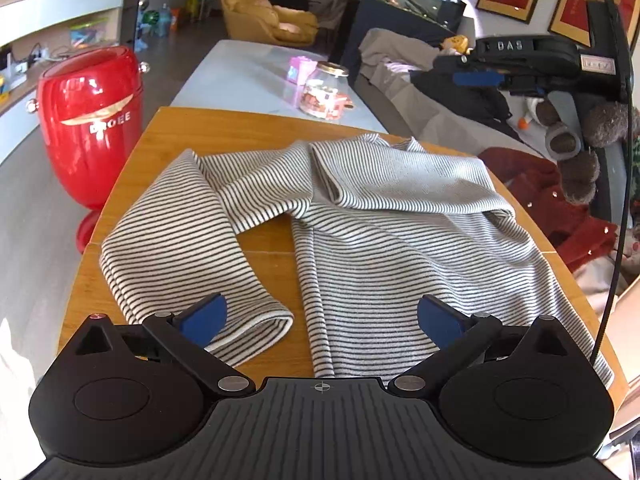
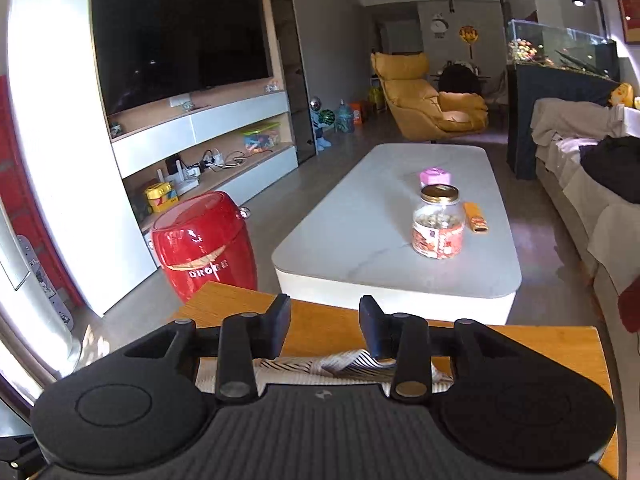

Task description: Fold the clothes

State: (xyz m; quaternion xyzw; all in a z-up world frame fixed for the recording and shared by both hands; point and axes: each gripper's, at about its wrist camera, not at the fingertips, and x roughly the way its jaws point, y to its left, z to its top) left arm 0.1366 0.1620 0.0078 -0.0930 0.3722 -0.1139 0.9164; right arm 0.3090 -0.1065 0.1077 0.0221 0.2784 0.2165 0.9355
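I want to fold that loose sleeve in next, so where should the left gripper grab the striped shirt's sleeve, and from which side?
Grip the sleeve at its cuff, coming in low from the near edge. The cuff lies flat, free, just ahead of the open left gripper, clear of the striped shirt body.

The grey-and-white striped knit cloth top (image 1: 384,216) looks soft, finely ribbed and matt on the smooth, satin-finished orange-brown wooden bench (image 1: 260,124); the red barrel-shaped bin (image 1: 90,120) is glossy; the pale stone-like coffee table (image 2: 360,216) is smooth; the black plastic gripper bodies look matt
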